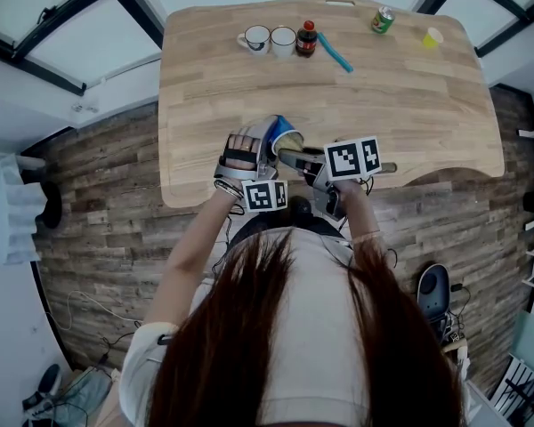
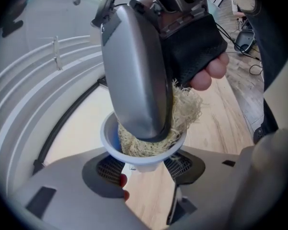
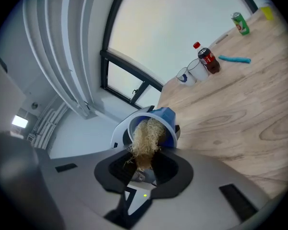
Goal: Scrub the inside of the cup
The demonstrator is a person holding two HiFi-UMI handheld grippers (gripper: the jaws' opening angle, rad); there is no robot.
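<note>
Left gripper view shows your left hand-held gripper [image 2: 145, 170] spread wide and clamped on the base of the cup [image 2: 108, 138], whose white rim points away from the camera. Your right hand-held gripper [image 3: 143, 169] has its jaws closed on a straw-coloured scrubber [image 3: 145, 138] — that wad sits pushed into the cup's mouth, with fibres spilling over the rim. In the head view both tools meet above the near edge of the worktop [image 1: 409, 105]. Along the far edge — well apart from the cup — stand two mugs [image 1: 256, 38], a cola bottle [image 1: 307, 38] and a green can [image 1: 383, 20].
</note>
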